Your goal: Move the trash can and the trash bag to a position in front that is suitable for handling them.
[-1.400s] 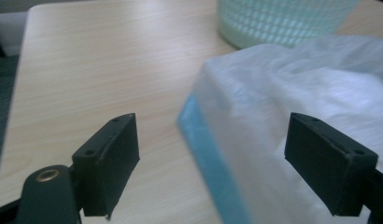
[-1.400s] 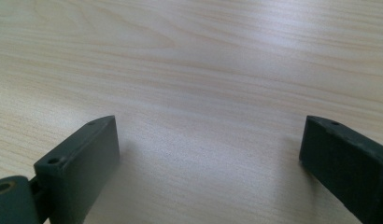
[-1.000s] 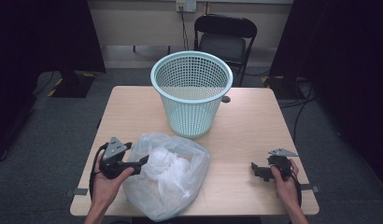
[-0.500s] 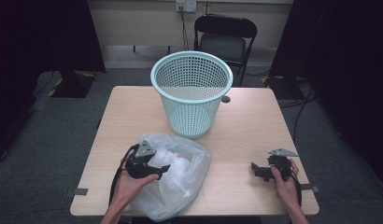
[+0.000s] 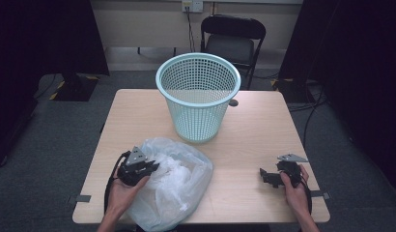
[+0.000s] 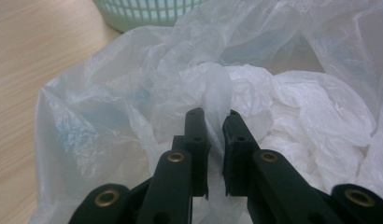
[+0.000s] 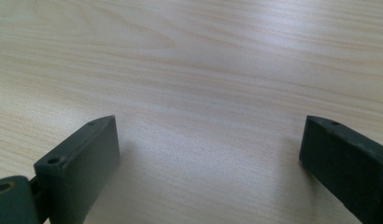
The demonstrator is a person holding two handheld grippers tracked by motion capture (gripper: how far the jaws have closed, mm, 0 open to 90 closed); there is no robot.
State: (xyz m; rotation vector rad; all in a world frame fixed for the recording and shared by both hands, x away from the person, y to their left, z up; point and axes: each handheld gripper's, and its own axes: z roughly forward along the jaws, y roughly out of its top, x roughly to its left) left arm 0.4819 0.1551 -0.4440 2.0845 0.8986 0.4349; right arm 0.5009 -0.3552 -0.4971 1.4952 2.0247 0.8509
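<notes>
Both our grippers low at the table's near edge

Our left gripper (image 5: 150, 167) lies over the left side, its jaws having just been closing, now nearly together and pinching a fold of thin film. Our right gripper (image 5: 264, 175) rests low at the right, jaws spread wide with nothing between them, hand (image 5: 295, 186) behind it.

High view looked down over desk (image 5: 254, 140); left claw (image 6: 214, 123) camera sat close on bag (image 6: 133, 93), right's on bare desk.
</notes>
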